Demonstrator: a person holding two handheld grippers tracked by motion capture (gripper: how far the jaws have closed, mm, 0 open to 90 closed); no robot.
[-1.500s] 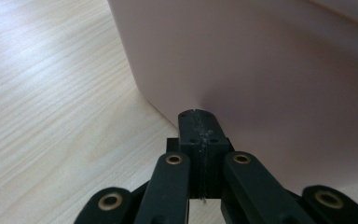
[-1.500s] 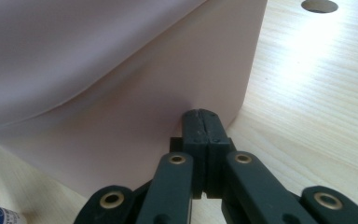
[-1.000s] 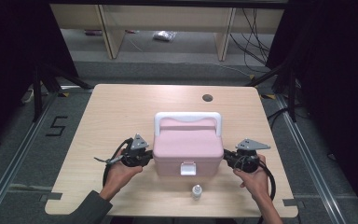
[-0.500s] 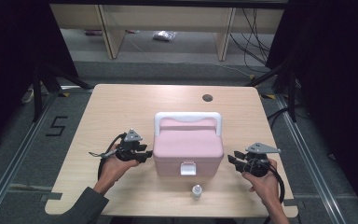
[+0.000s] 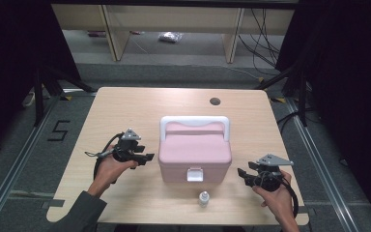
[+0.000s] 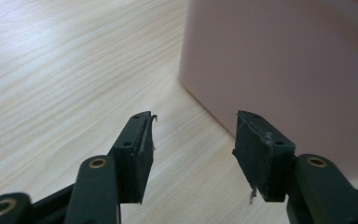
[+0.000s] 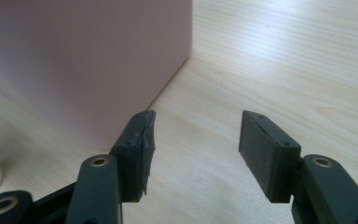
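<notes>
Even overhead light brightens the table (image 5: pixel 125 111); surroundings stay dark, close-ups slightly soft.

- A light wooden surface (image 5: pixel 125 111) with rounded corners; its pale grain runs across both gripper views too.
- A small dark round hole (image 5: pixel 215 101) in the surface near its far edge, toward the right.
- A little white bottle (image 5: pixel 203 198) standing upright near the front edge, roughly mid-width.
- Grey floor (image 5: pixel 24 145) on all sides, with a black "5" (image 5: pixel 60 130) marked to the left of the surface.
- Pale wooden shelving legs (image 5: pixel 111 34) at the back, and a clear plastic bag (image 5: pixel 170 36) lying on the floor between them.
- Black cables (image 5: pixel 263 43) trailing down at the back right.
- A metal rail (image 5: pixel 326 179) along the floor on the right.
</notes>
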